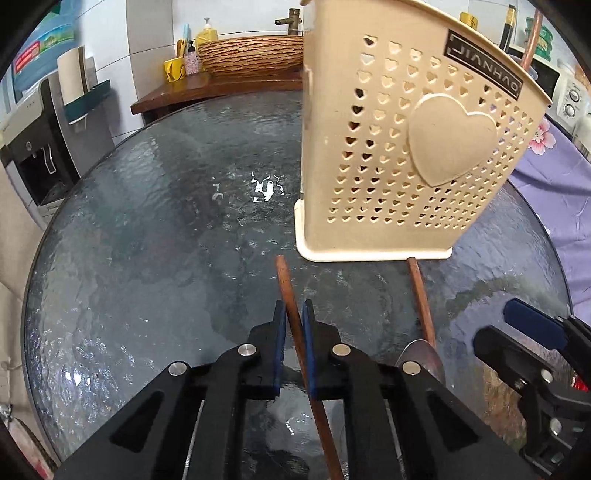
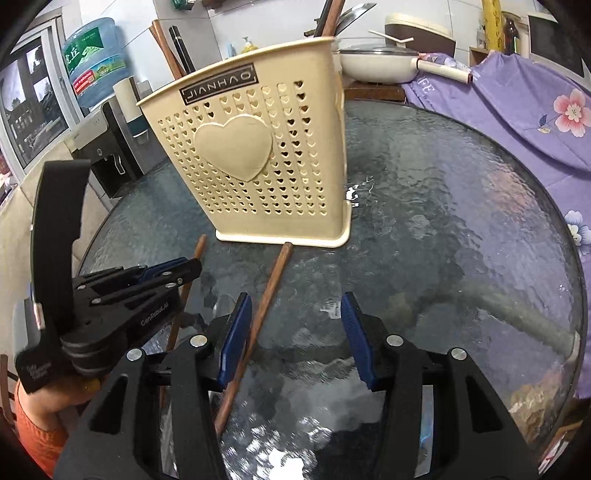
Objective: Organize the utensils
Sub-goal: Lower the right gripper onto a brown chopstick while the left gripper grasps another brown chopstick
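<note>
A beige perforated utensil holder [image 1: 406,147] [image 2: 258,166] with a heart on its front stands on the round glass table [image 1: 147,221]. Two wooden-handled utensils lie in front of it. My left gripper [image 1: 294,310] [image 2: 192,267] is shut on the left handle [image 1: 286,284] [image 2: 197,247], its blue pads pressing both sides. The second handle [image 1: 419,295] [image 2: 269,295] ends in a metal head [image 1: 421,356]. It runs between the jaws of my right gripper [image 2: 295,301] [image 1: 532,325], close to the left pad [image 2: 236,339]. Those jaws stand wide apart and grip nothing.
Knife and utensil handles [image 2: 332,18] stick out of the holder's top. Behind the table are a lidded white pan [image 2: 373,62], a purple floral cloth [image 2: 535,110], a water dispenser [image 2: 110,147] and a wicker basket [image 1: 251,55]. An orange sleeve [image 2: 33,435] shows at lower left.
</note>
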A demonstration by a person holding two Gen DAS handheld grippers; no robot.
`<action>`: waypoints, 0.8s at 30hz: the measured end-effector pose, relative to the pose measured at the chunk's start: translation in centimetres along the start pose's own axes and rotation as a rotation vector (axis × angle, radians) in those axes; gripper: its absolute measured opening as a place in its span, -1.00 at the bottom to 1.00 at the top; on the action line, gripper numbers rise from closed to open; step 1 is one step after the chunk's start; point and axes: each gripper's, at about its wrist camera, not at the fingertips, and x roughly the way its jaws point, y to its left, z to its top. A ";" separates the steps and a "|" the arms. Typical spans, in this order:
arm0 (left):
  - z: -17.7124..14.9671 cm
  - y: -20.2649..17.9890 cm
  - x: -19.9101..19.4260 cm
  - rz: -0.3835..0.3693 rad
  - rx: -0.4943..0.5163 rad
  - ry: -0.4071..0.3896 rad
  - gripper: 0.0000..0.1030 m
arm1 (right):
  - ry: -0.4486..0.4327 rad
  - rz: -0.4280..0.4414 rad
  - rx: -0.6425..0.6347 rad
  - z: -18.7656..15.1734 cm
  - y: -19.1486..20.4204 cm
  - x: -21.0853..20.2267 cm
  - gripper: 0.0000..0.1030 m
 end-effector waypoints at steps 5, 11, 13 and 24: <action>-0.1 1.3 -0.2 0.016 0.000 -0.001 -0.84 | 0.029 -0.016 0.030 0.7 0.7 1.9 -0.11; -0.3 2.4 -0.5 0.024 -0.009 0.001 -0.84 | 0.061 -0.049 0.011 1.5 2.4 4.1 -0.24; -0.4 2.5 -0.6 0.026 -0.010 0.001 -0.84 | 0.070 -0.059 0.008 1.7 2.7 4.8 -0.29; -0.4 1.8 -0.6 0.048 0.004 0.001 -0.84 | 0.068 -0.123 -0.067 2.2 4.4 6.5 -0.79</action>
